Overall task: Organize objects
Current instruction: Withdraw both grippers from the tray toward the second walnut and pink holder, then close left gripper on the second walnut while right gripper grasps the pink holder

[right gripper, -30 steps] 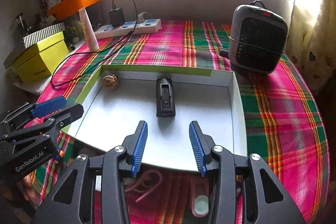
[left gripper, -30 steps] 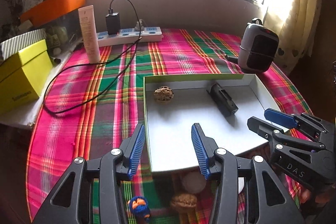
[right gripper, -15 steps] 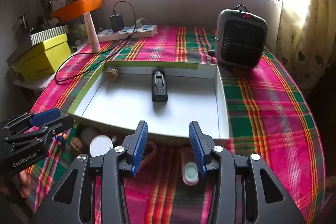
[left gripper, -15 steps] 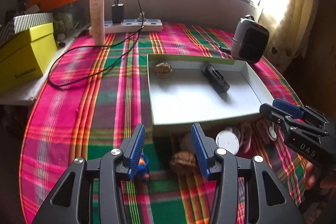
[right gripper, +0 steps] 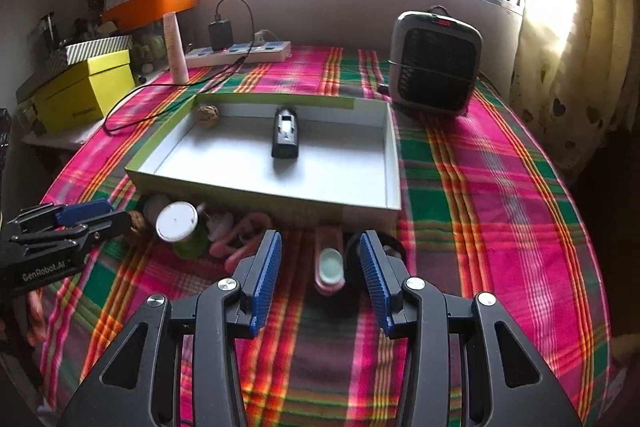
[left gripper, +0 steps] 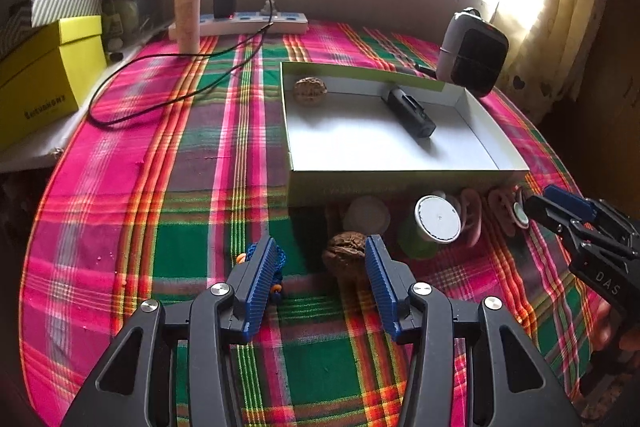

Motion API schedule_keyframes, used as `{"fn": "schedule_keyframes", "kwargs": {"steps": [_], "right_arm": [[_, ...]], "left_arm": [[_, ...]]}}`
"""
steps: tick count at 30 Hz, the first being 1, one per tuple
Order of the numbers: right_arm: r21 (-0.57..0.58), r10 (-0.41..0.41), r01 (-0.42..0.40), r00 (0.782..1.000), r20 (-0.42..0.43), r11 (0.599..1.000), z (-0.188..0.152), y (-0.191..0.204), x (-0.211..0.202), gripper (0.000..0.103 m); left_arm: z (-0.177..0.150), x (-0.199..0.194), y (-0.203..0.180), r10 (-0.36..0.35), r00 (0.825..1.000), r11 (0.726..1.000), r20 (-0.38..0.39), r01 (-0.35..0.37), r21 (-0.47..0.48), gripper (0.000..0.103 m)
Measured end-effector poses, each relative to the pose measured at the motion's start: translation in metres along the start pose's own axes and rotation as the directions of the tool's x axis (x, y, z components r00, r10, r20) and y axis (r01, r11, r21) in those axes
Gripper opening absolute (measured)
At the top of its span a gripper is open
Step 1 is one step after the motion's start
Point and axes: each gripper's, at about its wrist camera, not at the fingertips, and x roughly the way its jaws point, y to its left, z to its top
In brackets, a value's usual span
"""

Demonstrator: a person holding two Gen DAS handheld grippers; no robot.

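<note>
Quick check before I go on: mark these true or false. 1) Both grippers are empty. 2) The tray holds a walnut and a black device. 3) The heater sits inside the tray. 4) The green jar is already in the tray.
1) True: the left gripper and right gripper are open, holding nothing.
2) True: a walnut and black device lie in the tray.
3) False: the heater stands on the cloth behind it.
4) False: the green jar lies before the tray.

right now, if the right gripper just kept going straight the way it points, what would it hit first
Most likely the small pink case lying on the tablecloth between the open right gripper fingers. Past it stands the near wall of the box. Depth is hard to judge here.
</note>
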Motion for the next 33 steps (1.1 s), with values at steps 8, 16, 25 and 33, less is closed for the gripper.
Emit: {"fn": "schedule_keyframes", "kwargs": {"steps": [8,16,25,33], "right_arm": [[0.031,-0.006,0.007,1.000,-0.024,0.999,-0.011,-0.012,0.000,0.043],[0.022,0.039,-0.037,0.998,-0.059,0.999,-0.015,-0.008,0.011,0.042],[0.014,0.057,-0.056,0.995,-0.087,0.998,-0.012,-0.005,0.025,0.042],[0.002,0.068,-0.068,0.994,-0.082,0.998,-0.006,-0.002,0.030,0.042]], "left_arm": [[-0.003,0.000,-0.003,-0.012,1.000,1.000,-0.004,0.012,0.004,0.045],[-0.004,0.000,-0.004,-0.023,1.000,1.000,-0.006,0.023,0.003,0.045],[-0.007,0.006,-0.008,-0.059,0.998,0.998,-0.036,0.059,-0.001,0.045],[-0.008,0.011,-0.008,-0.047,0.998,0.999,-0.045,0.047,-0.001,0.045]]}}
